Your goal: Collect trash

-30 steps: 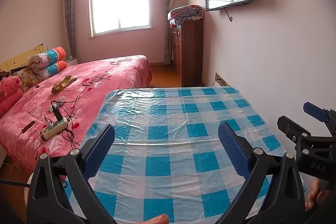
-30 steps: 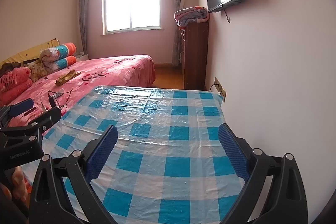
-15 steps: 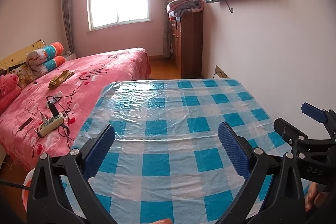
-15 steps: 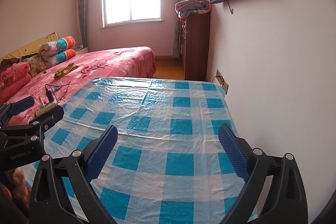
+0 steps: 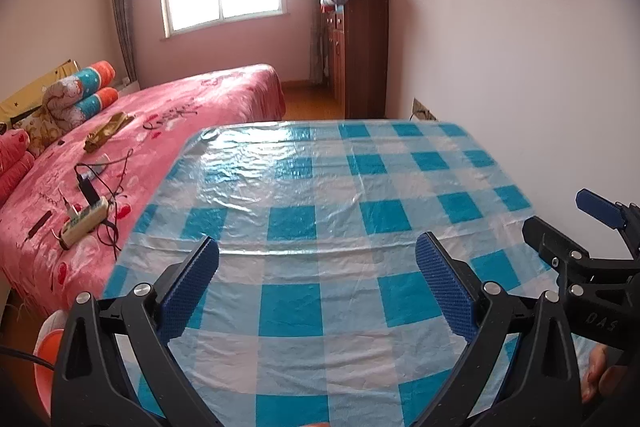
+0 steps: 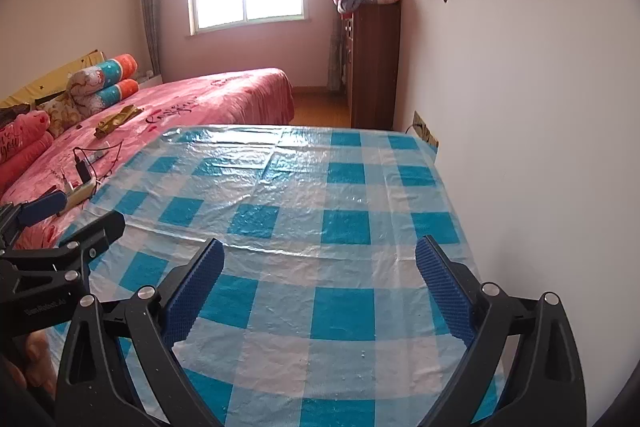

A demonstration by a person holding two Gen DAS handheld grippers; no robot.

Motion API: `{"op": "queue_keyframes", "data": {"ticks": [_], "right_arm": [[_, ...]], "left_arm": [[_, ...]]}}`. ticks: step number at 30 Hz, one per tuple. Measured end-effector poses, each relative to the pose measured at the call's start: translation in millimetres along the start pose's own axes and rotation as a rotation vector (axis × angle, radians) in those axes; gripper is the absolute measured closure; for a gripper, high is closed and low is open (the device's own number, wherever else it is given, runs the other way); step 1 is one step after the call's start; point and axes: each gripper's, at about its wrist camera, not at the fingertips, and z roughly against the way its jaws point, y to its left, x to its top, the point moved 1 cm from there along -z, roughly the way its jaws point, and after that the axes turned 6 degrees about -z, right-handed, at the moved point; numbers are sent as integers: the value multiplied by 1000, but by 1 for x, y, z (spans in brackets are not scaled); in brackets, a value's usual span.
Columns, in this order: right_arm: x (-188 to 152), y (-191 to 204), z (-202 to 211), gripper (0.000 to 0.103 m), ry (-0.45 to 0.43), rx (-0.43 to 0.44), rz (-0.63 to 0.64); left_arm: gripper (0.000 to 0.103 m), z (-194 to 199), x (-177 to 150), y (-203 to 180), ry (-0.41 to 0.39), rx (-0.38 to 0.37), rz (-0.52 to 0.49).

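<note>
Left claw (image 5: 316, 263) spread, holding nothing over checked tabletop (image 5: 320, 187), no trash in sight there; right claw (image 6: 320, 263) likewise spread over bare tabletop (image 6: 344, 187), trash nowhere visible, so weight, stiffness and grip point impossible to judge yet

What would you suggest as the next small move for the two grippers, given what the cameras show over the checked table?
Probably tilt or pan the cameras to search. The left gripper and right gripper are both open and hold nothing above the blue checked tablecloth, and no trash shows on it in either view. The only loose items lie on the pink bed.
</note>
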Motion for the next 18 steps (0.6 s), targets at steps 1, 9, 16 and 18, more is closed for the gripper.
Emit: {"op": "queue_keyframes", "data": {"ticks": [1,9,16,18], "right_arm": [[-1,0,-5,8,10,2,-3],[-13,-9,-57,8,148,-2,-57],[-33,-12,-104,8,301,-51,-63],[-36,-12,-112,8,322,-60,-60]], "left_arm": [[4,-4,-1,0,10,-2,3],[4,-67,-17,2,193,0,18],[4,-117,-29,2,331,-1,58],[4,-123,-30,2,334,13,64]]}}
